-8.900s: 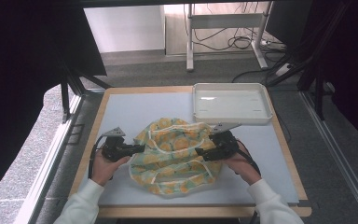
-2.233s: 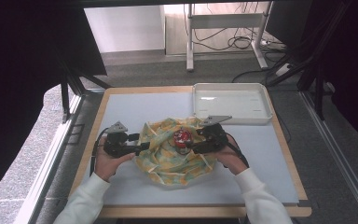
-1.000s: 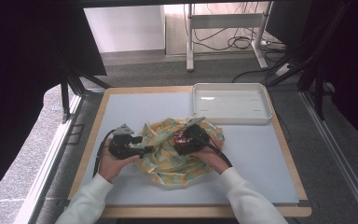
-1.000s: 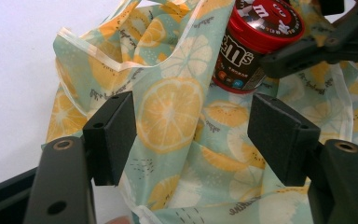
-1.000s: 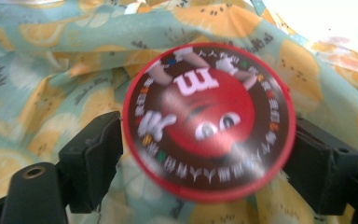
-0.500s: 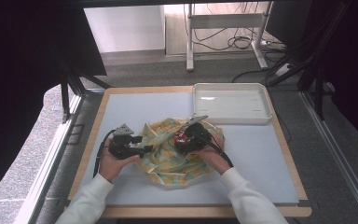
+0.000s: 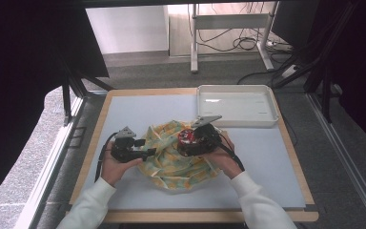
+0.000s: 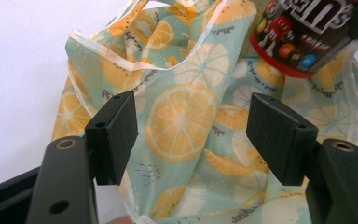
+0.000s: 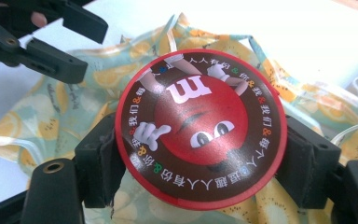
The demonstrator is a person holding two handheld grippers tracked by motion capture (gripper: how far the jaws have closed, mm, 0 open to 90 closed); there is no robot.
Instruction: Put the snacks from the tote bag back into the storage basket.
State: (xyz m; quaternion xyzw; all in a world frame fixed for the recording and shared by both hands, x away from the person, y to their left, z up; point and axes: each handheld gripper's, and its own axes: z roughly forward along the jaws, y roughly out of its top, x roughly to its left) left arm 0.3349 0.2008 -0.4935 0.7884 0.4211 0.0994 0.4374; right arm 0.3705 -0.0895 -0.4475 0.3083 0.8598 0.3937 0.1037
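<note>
High view puts your right gripper (image 7: 190, 143) at about 3 o'clock of the lemon-print bag (image 7: 171, 157), which lies crumpled at the middle of the table (image 7: 276, 162). Your right jaws have just been closing, and they clamp the round red-and-brown candy tin (image 7: 187, 137) by its sides; in the right gripper view the tin (image 9: 200, 128) sits lid-up between both pads, lifted above the cloth. Your left gripper (image 7: 143, 153) rests at the bag's 9 o'clock edge. In the left gripper view its jaws stand apart over the bag (image 8: 186, 126), with fabric between them, and you cannot tell whether the pads pinch it. A white tray (image 7: 236, 104) waits at 1 o'clock.
</note>
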